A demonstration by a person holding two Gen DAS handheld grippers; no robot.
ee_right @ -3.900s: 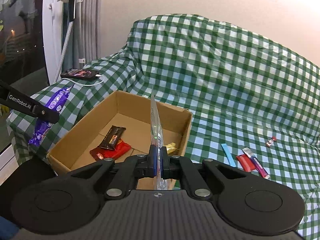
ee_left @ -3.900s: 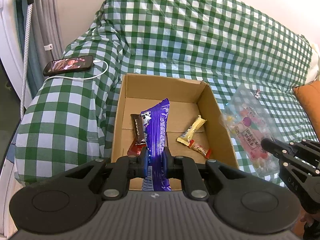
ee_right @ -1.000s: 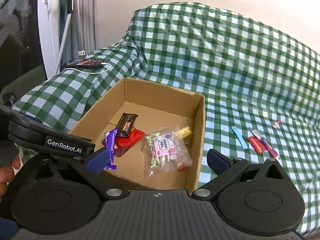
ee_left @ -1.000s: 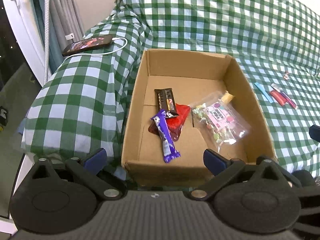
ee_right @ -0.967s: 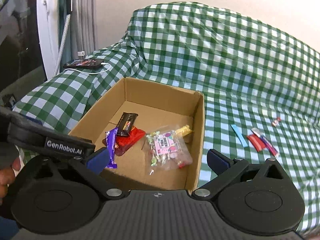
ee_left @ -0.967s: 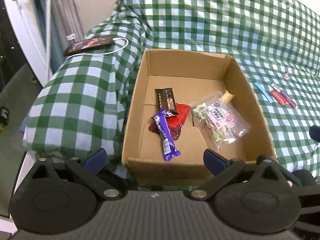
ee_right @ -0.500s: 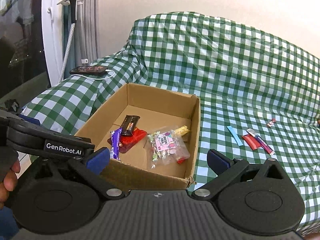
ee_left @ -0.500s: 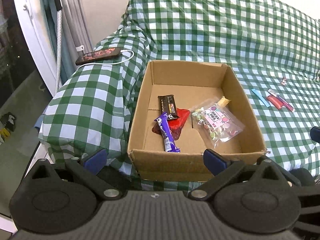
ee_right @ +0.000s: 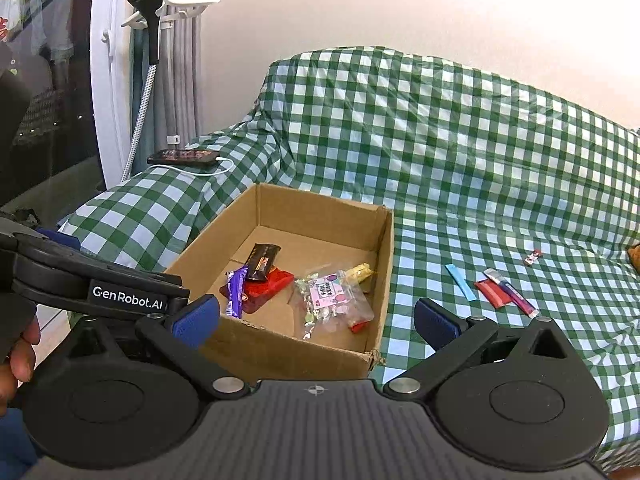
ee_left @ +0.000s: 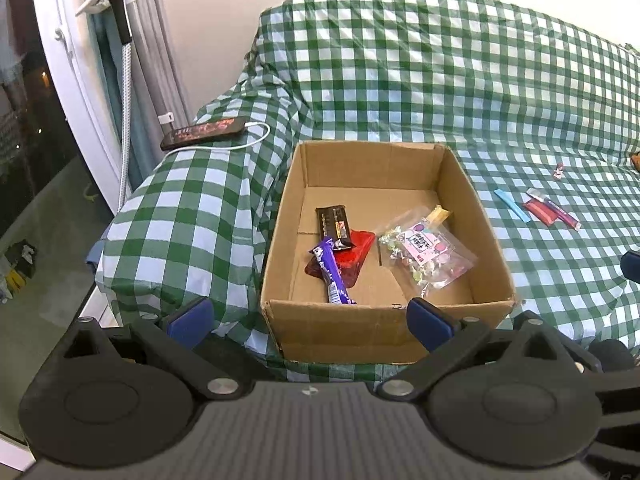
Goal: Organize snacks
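Observation:
A cardboard box (ee_left: 476, 204) (ee_right: 384, 248) sits on the green checked sofa cover. Inside lie a purple bar (ee_left: 334, 276) (ee_right: 235, 292), a dark chocolate bar (ee_left: 335, 222) (ee_right: 262, 262), a red pack (ee_left: 354, 258) (ee_right: 266, 286), a clear candy bag (ee_left: 430, 254) (ee_right: 332, 302) and a yellow snack (ee_left: 438, 213) (ee_right: 360, 271). On the cover to the right lie a blue strip (ee_left: 512, 205) (ee_right: 460, 282), a red and a purple stick (ee_left: 550, 212) (ee_right: 506, 294) and a small candy (ee_left: 559, 171) (ee_right: 533, 257). My left gripper (ee_left: 308, 314) and right gripper (ee_right: 316, 318) are both open and empty, in front of the box.
A phone (ee_left: 204, 132) (ee_right: 184, 157) on a white cable rests on the sofa arm at the left. A garment steamer hose (ee_left: 126, 96) and a glass door stand further left. A hand (ee_right: 20, 356) holds the left gripper's body at the left of the right wrist view.
Both grippers have let go of the purple bar and the candy bag, which now lie in the box. Both have since drawn back from the box, which looks smaller.

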